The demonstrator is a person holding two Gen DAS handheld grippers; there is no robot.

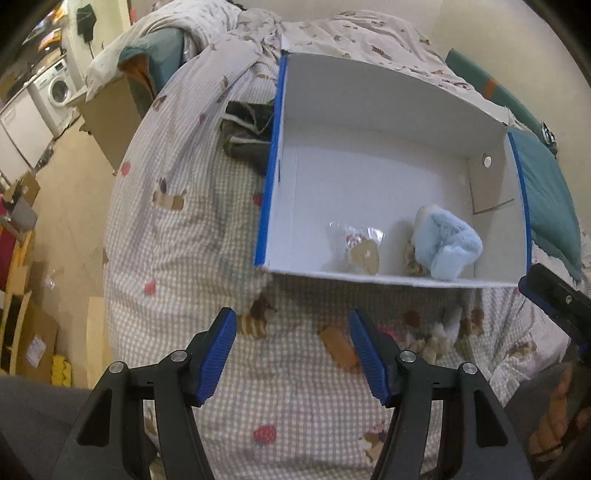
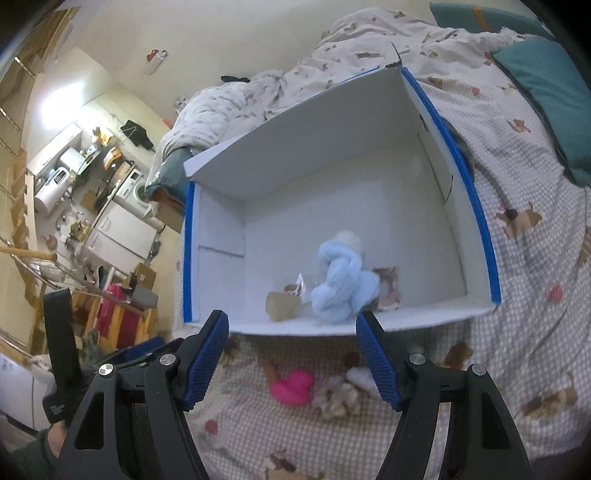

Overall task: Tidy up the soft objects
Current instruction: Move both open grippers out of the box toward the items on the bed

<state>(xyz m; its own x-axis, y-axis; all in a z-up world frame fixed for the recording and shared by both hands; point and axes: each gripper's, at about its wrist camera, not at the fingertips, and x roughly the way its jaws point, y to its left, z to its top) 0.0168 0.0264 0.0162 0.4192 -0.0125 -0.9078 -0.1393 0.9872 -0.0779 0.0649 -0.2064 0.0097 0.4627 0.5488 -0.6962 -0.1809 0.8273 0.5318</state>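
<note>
A white cardboard box with blue edges [image 1: 388, 110] [image 2: 332, 122] stands open on the checked bedspread. Inside it, near the front wall, lie a light blue fluffy soft toy [image 1: 448, 243] [image 2: 341, 284], a small clear packet with a tan piece [image 1: 360, 245] [image 2: 284, 304] and a beige furry item [image 2: 388, 288]. On the bedspread in front of the box lie a pink soft toy [image 2: 293, 386] and a cream plush [image 2: 341, 397] [image 1: 436, 341]. My left gripper [image 1: 291, 321] hangs open over the bedspread, nothing between its fingers. My right gripper [image 2: 291, 323] is open above the pink toy, short of the box.
A dark garment [image 1: 247, 136] lies against the box's left side. A teal pillow [image 1: 546, 195] [image 2: 546, 96] sits to the right. A rumpled duvet [image 1: 221, 33] is piled behind. The bed's left edge drops to a floor with cardboard boxes [image 1: 33, 332] and a washing machine [image 1: 55, 88].
</note>
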